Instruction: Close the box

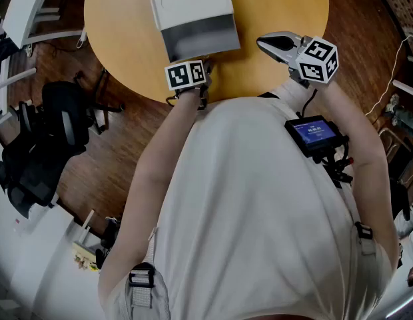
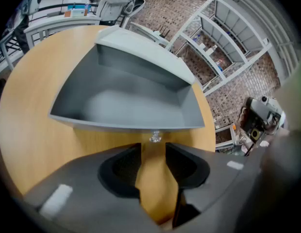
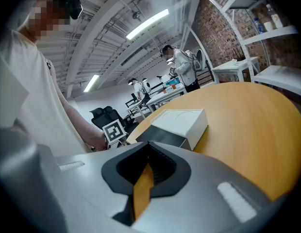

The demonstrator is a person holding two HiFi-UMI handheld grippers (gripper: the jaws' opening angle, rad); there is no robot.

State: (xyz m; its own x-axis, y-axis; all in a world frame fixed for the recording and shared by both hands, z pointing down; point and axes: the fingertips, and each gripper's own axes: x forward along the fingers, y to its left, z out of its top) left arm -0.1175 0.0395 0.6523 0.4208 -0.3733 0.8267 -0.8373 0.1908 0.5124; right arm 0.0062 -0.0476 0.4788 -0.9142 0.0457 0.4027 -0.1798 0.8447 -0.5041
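Left gripper view puts the open box (image 2: 126, 101) dead ahead of the left tool (image 2: 153, 149), its long front wall crosswise just beyond the parted, empty jaws. Its lid (image 2: 141, 47) is swung back on the far side. The right tool (image 1: 266, 43) (jaws together, empty) hovers right of the box, farther off. Nothing else on the surface (image 1: 280, 5) stands between.

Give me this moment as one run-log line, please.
box: open | left gripper: jaws apart, empty, facing knob | right gripper: jaws together, empty
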